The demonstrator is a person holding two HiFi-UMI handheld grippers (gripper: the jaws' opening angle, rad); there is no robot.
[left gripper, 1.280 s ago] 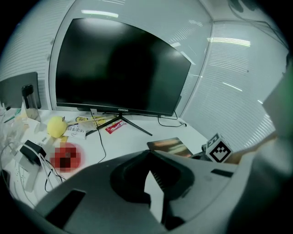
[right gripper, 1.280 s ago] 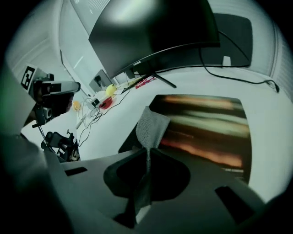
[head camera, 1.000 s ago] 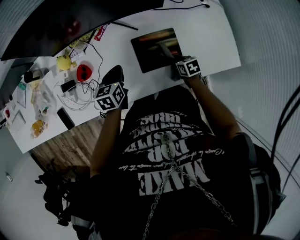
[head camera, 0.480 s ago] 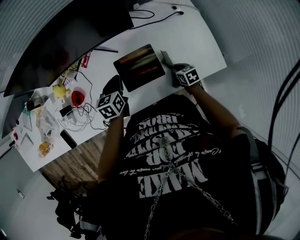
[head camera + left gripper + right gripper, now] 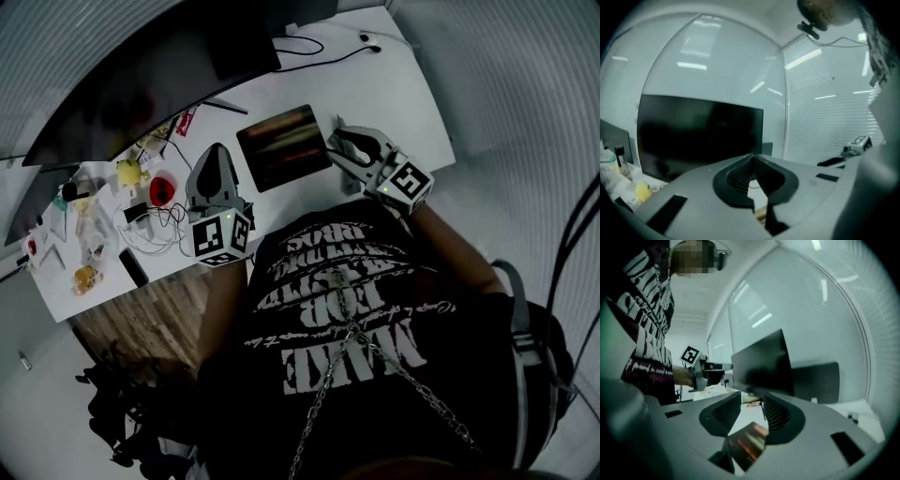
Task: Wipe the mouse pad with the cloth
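The dark mouse pad point(image 5: 281, 147) lies flat on the white desk point(image 5: 403, 84), and it shows through the right jaws as mouse pad point(image 5: 749, 442). A grey cloth point(image 5: 334, 124) lies just off the pad's right edge, mostly hidden under my right gripper point(image 5: 339, 150). That right gripper point(image 5: 751, 401) hangs above the desk; its jaws have just been opening and hold nothing. My left gripper point(image 5: 217, 152) hangs left of the pad with its tips together and nothing in them, seen as left gripper point(image 5: 751, 157) and left gripper point(image 5: 723, 366).
A wide dark monitor point(image 5: 141, 70) stands at the desk's back. Cables point(image 5: 155, 225), a red object point(image 5: 162, 188), a yellow object point(image 5: 127, 172) and a phone point(image 5: 133, 267) crowd the desk's left end. A white cable point(image 5: 323, 47) runs behind the pad. Wooden floor point(image 5: 141, 309) shows below.
Both grippers have lifted off the desk. The right gripper has come off the mouse pad and opened, and the cloth now lies beside the pad's right edge.
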